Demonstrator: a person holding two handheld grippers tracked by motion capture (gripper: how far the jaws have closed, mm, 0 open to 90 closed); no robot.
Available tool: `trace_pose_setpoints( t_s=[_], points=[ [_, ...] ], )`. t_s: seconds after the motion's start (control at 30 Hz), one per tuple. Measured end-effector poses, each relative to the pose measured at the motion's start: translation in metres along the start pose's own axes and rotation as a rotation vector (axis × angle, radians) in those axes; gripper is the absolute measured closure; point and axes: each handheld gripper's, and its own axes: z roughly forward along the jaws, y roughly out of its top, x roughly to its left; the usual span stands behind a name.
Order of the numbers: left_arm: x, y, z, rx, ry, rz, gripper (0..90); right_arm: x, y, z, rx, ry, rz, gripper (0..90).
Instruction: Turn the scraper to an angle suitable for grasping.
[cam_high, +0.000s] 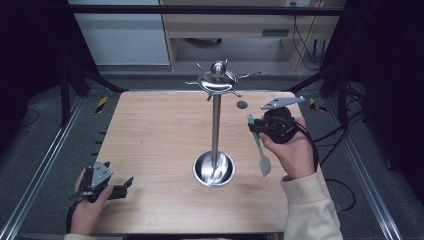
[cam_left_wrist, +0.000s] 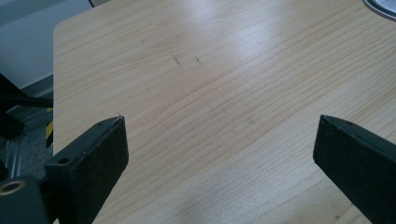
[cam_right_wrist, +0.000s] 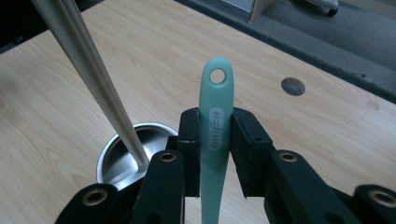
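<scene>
Between your right gripper (cam_right_wrist: 215, 140) jaws: green spatula (cam_right_wrist: 215, 135) pinched mid-handle, hanging hole free for rack (cam_high: 216, 80) hook; left gripper (cam_left_wrist: 219, 154) spread, idle.

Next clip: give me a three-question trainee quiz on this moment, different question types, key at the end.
1. True or false: the right gripper is clamped on the teal utensil.
2. The left gripper is: A) shut on the utensil, B) open over the bare table, C) gripping the metal stand.
3. Fill in: the hole in the utensil's handle sits ____ the jaws in the right gripper view.

Key: 1 true; 2 B; 3 above.
</scene>
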Motion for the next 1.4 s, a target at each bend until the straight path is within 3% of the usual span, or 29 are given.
trace_pose_setpoints(
  t_s=[0.37,0.7,0.77,1.4],
  points=[
    [0.004,0.0,0.003,0.001,0.015,-0.035,3.2,-0.007,0.024,-0.03,-0.122,0.001,0.015,74.3],
    [-0.001,0.002,0.002,-0.01,-0.003,-0.012,3.2,-0.002,0.024,-0.064,-0.222,-0.006,0.0,74.3],
    [-0.001,0.002,0.002,-0.01,-0.007,-0.009,3.2,0.002,0.024,-0.074,-0.263,0.012,-0.001,74.3],
    [-0.001,0.002,0.003,-0.009,-0.014,-0.011,3.3,0.03,0.027,-0.106,-0.349,0.029,-0.068,74.2]
  ],
)
